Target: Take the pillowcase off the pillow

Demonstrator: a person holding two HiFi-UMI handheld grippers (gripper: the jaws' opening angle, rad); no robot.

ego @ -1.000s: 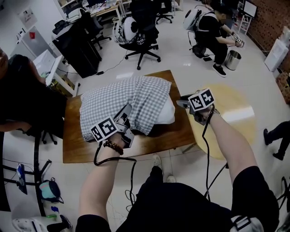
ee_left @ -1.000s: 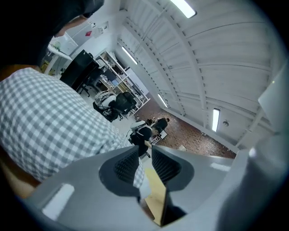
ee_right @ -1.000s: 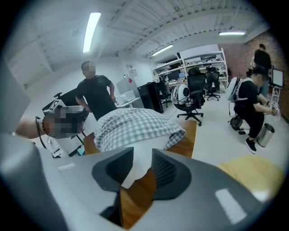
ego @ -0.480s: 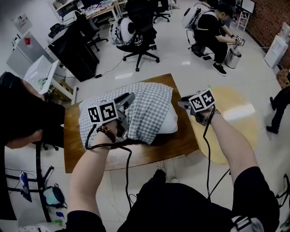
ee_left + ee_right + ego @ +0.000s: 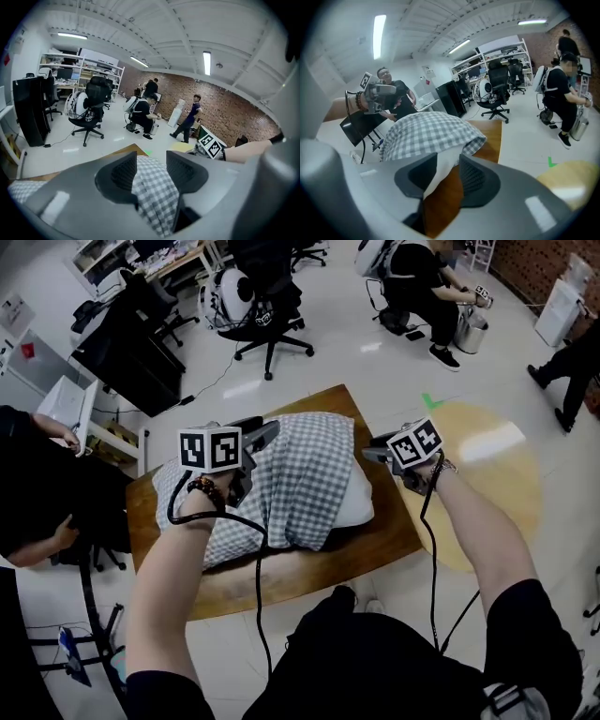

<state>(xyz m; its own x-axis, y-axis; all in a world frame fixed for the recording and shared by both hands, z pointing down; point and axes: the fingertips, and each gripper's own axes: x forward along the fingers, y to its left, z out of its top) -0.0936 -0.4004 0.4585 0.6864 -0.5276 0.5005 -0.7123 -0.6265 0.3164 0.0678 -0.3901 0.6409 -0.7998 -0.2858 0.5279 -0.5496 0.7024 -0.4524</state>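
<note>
Status: stripping is under way and most of it is left.

- The pillowcase [image 5: 300, 465], grey-and-white check, covers most of the pillow [image 5: 354, 498]. Only the white end at 3 o'clock pokes out of the open mouth. Both lie across the wooden table [image 5: 375, 540], long axis running 9 to 3 in your head view.
- Your right gripper [image 5: 373, 456] is at that bare 3 o'clock end. In the right gripper view its jaws stand partly apart and have just eased a little wider. The white pillow corner [image 5: 443, 171] sits between them and fills the gap at the tips, with wood showing beside it lower down. I read this as a light hold, not a firm one.
- Your left gripper [image 5: 255, 439] hangs above the case at about 10 o'clock of its middle. Its jaws have just been opening and now stand wide. In the left gripper view, checked cloth [image 5: 154, 187] shows in the gap, but neither pad presses on it, so nothing is held.

Done: mouth worked back off one end.
Left, by my judgement: take a fresh bite of the case with the left gripper, firm up the anchor at 3 o'clock, then draw the case off towards 9 o'clock until the pillow is wholly bare.
</note>
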